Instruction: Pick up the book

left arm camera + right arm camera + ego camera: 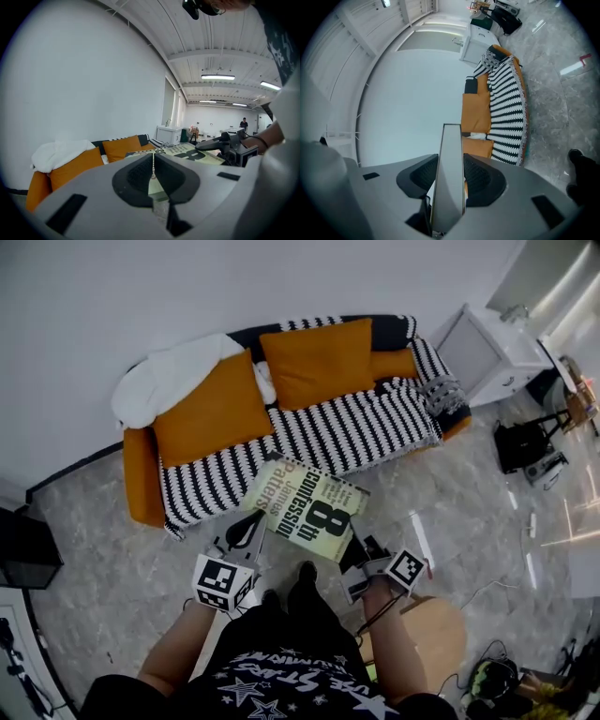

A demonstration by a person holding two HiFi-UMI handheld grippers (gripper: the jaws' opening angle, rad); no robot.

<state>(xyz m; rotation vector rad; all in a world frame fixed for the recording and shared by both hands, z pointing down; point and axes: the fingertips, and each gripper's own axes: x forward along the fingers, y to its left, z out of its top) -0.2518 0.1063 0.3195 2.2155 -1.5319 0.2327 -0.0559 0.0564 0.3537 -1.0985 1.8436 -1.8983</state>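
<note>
I have the book [307, 507] up off the floor [112, 549], held in the air in front of the sofa [141, 474], its pale cover with the big black "8th" turned up toward my head. My left tongs [249, 524] are pressed almost together on a thin edge at the book's near left corner (in the left gripper view only a sliver of it shows between them), and the printed cover stretches away to their right. My right tongs [356, 557] pinch the near right corner; in the right gripper view they stand partly spread, with the book's grey edge filling the gap and both sides tight against it. The sofa carries orange cushions [319, 362], a black-and-white striped throw [356, 432] and a white blanket [169, 381] at its left end. A white cabinet [487, 352] stands just beside its right end.
</note>
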